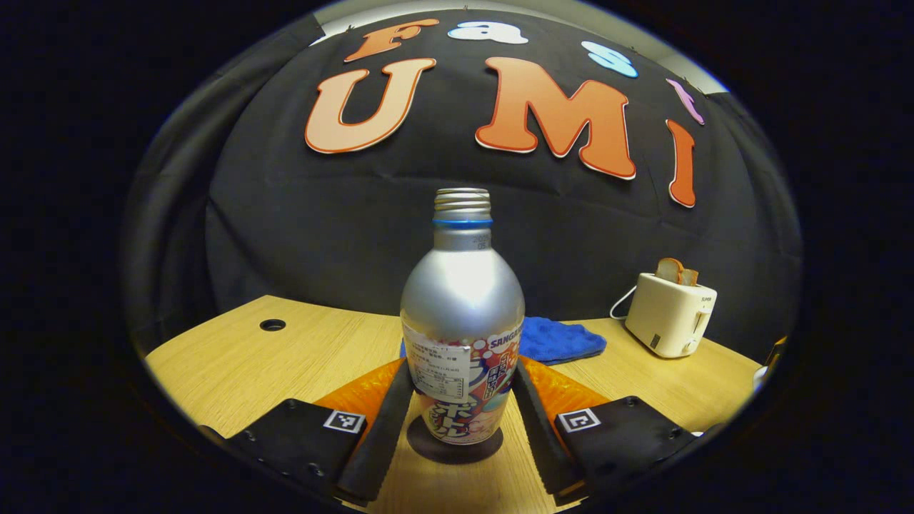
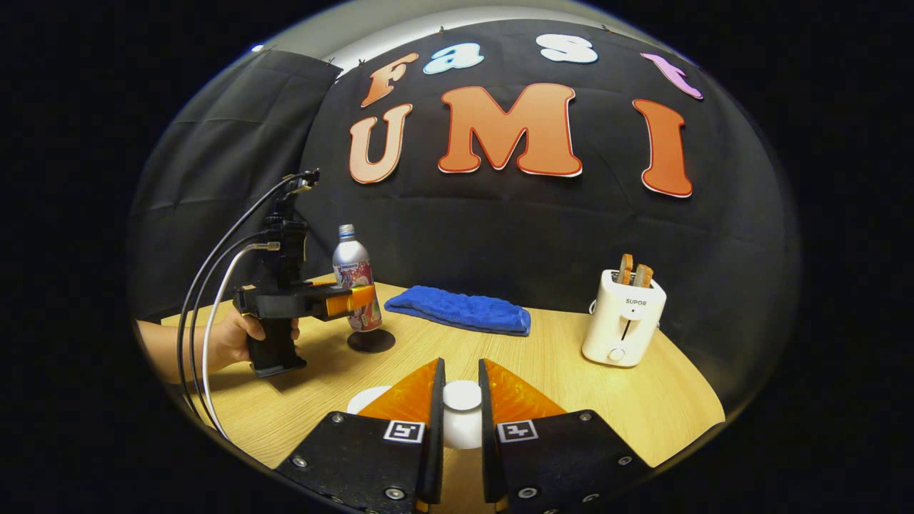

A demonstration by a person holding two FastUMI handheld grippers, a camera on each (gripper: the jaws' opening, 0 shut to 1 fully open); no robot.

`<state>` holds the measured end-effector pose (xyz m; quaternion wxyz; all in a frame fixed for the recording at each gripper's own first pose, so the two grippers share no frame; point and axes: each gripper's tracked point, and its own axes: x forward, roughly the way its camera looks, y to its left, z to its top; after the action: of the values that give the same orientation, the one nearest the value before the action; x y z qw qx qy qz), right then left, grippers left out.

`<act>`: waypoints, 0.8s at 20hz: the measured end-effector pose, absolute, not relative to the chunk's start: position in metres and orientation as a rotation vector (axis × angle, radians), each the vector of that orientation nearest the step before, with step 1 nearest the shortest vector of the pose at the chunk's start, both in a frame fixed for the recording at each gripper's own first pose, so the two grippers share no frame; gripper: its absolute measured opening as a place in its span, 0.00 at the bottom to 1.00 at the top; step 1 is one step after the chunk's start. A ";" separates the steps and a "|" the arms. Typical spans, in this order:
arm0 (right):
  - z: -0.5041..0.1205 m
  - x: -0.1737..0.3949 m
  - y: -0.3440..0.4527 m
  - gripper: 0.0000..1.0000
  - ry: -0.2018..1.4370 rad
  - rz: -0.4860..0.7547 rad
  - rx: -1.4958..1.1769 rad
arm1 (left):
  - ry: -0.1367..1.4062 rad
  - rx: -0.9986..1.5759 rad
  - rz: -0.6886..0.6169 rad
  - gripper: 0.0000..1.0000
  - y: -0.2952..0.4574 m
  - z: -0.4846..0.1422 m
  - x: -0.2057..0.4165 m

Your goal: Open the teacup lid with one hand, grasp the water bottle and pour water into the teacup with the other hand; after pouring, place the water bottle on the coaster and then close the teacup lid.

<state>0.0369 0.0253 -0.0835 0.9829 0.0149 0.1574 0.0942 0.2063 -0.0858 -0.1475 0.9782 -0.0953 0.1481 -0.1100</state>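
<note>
A silver water bottle (image 1: 462,300) with a printed label and no cap stands upright on a dark round coaster (image 1: 457,448). My left gripper (image 1: 463,371) has a finger against each side of its lower body. From the right gripper view, this gripper (image 2: 353,300) is at the bottle (image 2: 355,275), a hand (image 2: 239,335) holding its grip. My right gripper (image 2: 460,364) is shut on the knob of the white teacup lid (image 2: 462,395). The white teacup (image 2: 463,428) shows just beneath it; whether the lid rests on the cup is hidden.
A folded blue cloth (image 2: 460,309) lies at the back of the wooden table (image 2: 557,371). A white toaster (image 2: 623,325) holding toast stands at the right. Cables (image 2: 214,285) trail from the left gripper. The tabletop has a cable hole (image 1: 272,325) at far left.
</note>
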 end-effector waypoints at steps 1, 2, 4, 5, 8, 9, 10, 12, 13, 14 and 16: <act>-0.084 0.039 0.028 0.23 0.320 0.193 0.034 | 0.313 -0.192 -0.226 0.79 -0.085 -0.152 0.207; -0.086 0.037 0.030 0.23 0.323 0.200 0.033 | 0.325 -0.201 -0.229 0.83 -0.085 -0.157 0.206; -0.091 0.039 0.034 0.23 0.332 0.209 0.029 | 0.342 -0.204 -0.237 0.80 -0.086 -0.164 0.205; -0.095 0.040 0.037 0.23 0.340 0.215 0.030 | 0.348 -0.203 -0.237 0.84 -0.088 -0.169 0.207; -0.103 0.043 0.048 0.23 0.360 0.234 0.040 | 0.373 -0.201 -0.245 0.80 -0.091 -0.179 0.209; -0.106 0.044 0.053 0.23 0.364 0.242 0.043 | 0.376 -0.201 -0.244 0.84 -0.091 -0.179 0.209; -0.109 0.046 0.058 0.23 0.368 0.250 0.047 | 0.370 -0.206 -0.243 0.81 -0.090 -0.179 0.210; -0.114 0.049 0.067 0.23 0.384 0.264 0.056 | 0.378 -0.210 -0.248 0.82 -0.092 -0.181 0.209; -0.117 0.050 0.071 0.23 0.390 0.273 0.062 | 0.387 -0.217 -0.257 0.88 -0.095 -0.183 0.206; -0.120 0.049 0.074 0.23 0.393 0.281 0.066 | 0.398 -0.221 -0.264 0.84 -0.096 -0.185 0.204; -0.124 0.051 0.080 0.23 0.397 0.289 0.062 | 0.423 -0.220 -0.257 0.93 -0.093 -0.190 0.199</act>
<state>0.0509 0.0797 -0.1235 0.9695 0.0308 0.1966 0.1428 0.1990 -0.0932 -0.1897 0.9636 -0.1086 0.2089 -0.1270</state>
